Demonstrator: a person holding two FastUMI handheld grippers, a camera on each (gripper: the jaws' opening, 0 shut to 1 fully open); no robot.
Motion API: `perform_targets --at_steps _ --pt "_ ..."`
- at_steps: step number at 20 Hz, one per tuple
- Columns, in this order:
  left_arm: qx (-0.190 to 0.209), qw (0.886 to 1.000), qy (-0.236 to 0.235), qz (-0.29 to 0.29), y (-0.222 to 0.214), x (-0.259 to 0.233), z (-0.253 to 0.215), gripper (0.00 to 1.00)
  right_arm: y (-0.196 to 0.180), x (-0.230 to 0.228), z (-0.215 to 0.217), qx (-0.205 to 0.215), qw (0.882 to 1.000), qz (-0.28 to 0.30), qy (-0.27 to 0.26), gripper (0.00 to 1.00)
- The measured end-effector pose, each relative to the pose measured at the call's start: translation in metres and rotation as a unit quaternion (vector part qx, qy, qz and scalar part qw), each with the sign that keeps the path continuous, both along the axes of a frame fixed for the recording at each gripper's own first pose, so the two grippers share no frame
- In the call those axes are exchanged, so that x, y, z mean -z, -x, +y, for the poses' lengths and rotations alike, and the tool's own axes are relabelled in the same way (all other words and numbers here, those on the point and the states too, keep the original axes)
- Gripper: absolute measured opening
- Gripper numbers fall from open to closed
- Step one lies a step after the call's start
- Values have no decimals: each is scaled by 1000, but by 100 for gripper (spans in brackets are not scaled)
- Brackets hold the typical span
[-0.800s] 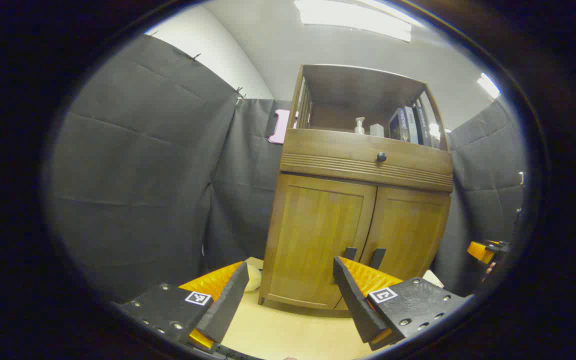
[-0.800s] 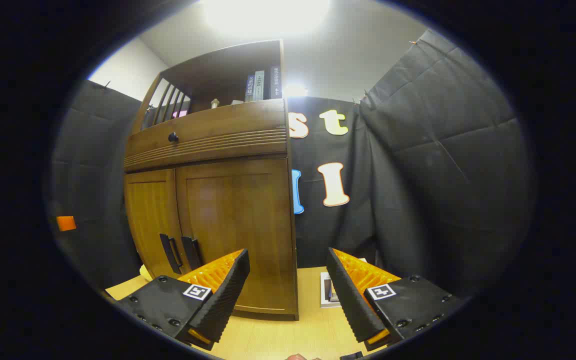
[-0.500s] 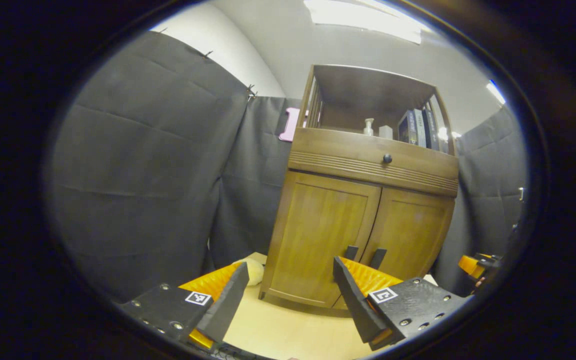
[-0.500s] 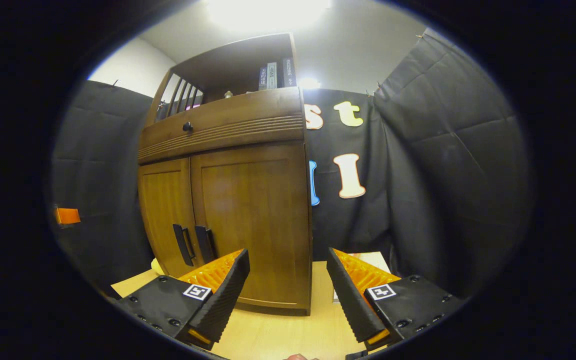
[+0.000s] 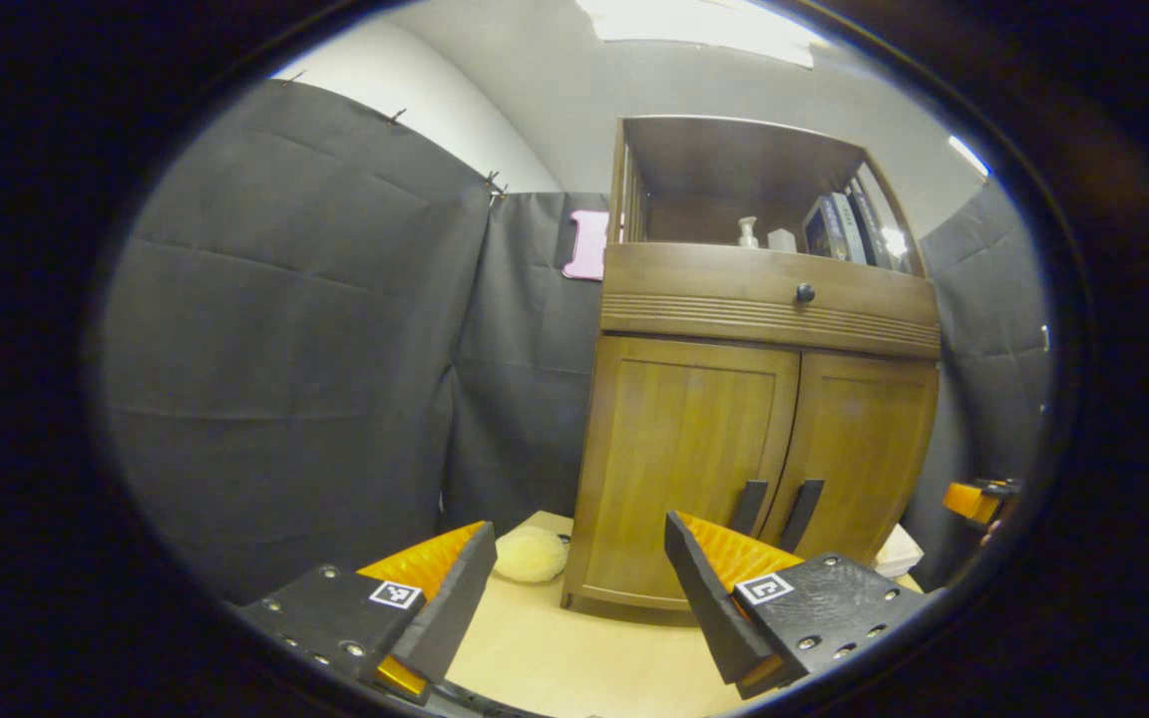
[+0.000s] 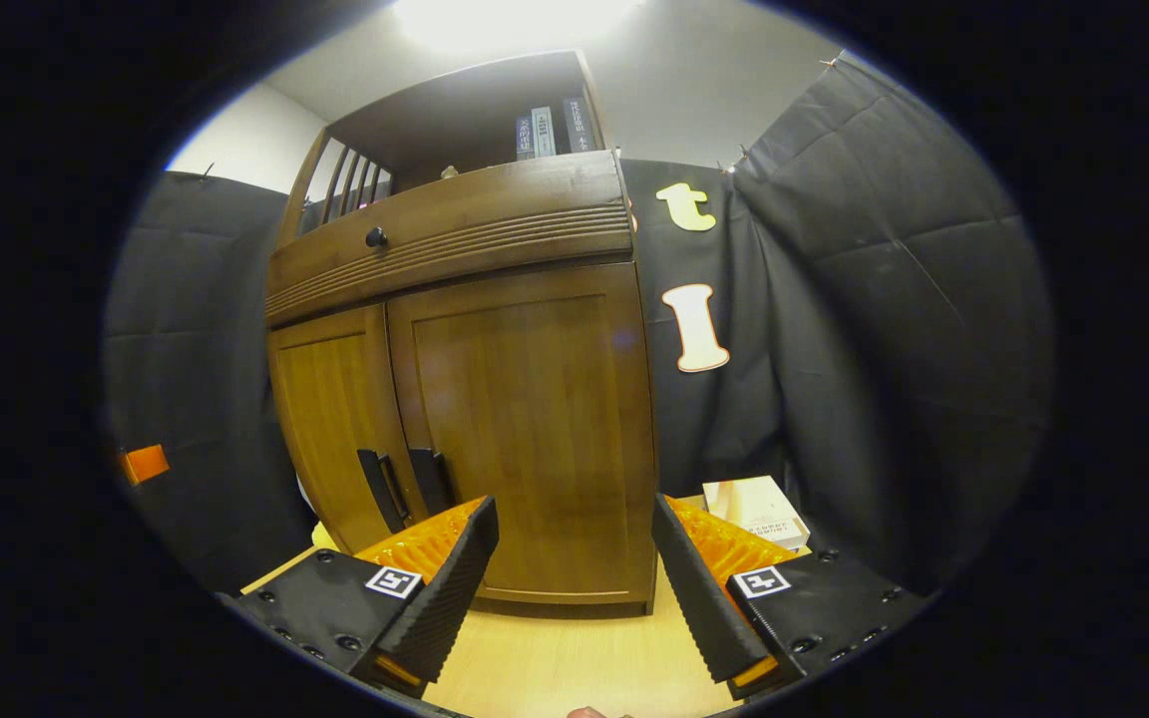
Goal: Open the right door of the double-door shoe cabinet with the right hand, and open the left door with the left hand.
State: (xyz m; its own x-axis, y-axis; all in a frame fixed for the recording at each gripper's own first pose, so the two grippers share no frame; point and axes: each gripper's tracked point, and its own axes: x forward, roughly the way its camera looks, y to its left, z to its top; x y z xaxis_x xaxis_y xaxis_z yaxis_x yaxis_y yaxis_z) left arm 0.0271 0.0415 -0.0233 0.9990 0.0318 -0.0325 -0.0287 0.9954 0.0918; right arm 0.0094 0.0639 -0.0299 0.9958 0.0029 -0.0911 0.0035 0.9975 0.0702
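A brown wooden shoe cabinet (image 5: 764,399) (image 6: 475,379) stands on a light table, both doors closed. The left door (image 5: 684,459) (image 6: 335,429) and right door (image 5: 869,449) (image 6: 535,419) each carry a dark vertical handle near the middle seam: left handle (image 5: 749,507) (image 6: 380,489), right handle (image 5: 802,514) (image 6: 431,481). My left gripper (image 5: 574,568) is open and empty, a short way in front of the cabinet's lower left corner. My right gripper (image 6: 574,558) is open and empty, before the right door's lower edge. The right gripper's tip (image 5: 973,499) peeks in at the far right of the left gripper view.
A drawer with a round black knob (image 5: 805,293) sits above the doors; the open shelf holds books (image 5: 839,227) and a pump bottle (image 5: 747,233). A pale fluffy ball (image 5: 530,554) lies left of the cabinet, a book (image 6: 759,511) to its right. Black cloth walls surround the table (image 5: 574,658).
Both views have shifted: the cabinet sits further right and more fully shown in the left gripper view, larger and closer in the right gripper view. Both grippers stayed open; the doors remain closed.
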Motion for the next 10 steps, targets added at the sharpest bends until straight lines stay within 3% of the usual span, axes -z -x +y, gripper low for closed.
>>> perform_targets --at_steps 1,5,10 --pt "5 1000 -9 4 -6 6 4 94 -1 -2 5 4 1000 -1 -2 97" --pt "31 999 -11 12 -12 21 14 100 -4 -3 26 13 1000 -4 -5 97" --pt "57 998 -14 19 -19 33 29 100 -14 -10 57 11 1000 -13 4 98"
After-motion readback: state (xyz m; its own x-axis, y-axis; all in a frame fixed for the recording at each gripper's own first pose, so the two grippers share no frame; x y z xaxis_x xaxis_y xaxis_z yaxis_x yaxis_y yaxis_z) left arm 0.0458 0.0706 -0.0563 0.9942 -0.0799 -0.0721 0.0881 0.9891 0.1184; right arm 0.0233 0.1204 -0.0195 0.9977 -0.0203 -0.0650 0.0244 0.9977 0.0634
